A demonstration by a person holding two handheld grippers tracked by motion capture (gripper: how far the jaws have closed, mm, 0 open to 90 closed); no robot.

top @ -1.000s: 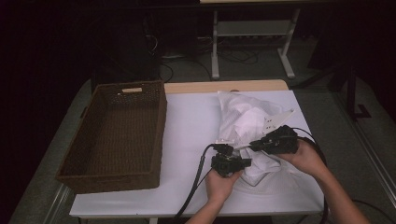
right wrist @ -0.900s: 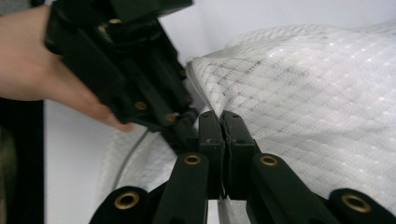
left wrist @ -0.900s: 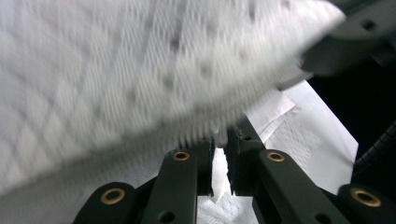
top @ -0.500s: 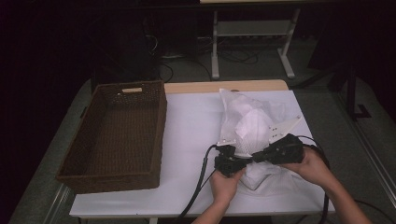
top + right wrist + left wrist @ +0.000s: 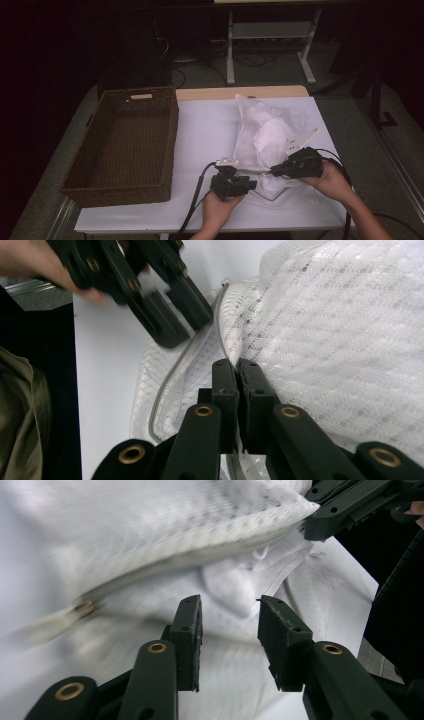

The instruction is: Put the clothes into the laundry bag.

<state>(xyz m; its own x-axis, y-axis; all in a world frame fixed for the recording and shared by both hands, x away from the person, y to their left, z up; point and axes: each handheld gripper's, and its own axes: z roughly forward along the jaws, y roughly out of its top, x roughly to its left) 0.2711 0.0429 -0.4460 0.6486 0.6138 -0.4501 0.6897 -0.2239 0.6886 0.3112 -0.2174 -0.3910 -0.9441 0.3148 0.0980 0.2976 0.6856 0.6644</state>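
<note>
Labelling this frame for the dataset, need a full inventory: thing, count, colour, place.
mesh laundry bag: 1, white, right half of table, zipper edge lifted
white garment: 1, white, inside the bag mouth
wicker basket: 1, dark brown, left side of table
table: 1, white top with a wooden far edge
metal stand: 1, pale, on the floor behind the table
left gripper: 1, black, jaws apart at bag opening
right gripper: 1, black, jaws closed on bag mesh
hands: 2, near edge

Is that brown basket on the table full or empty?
Empty: the basket shows only its bare woven floor; the white mesh bag lies beside it.
</note>
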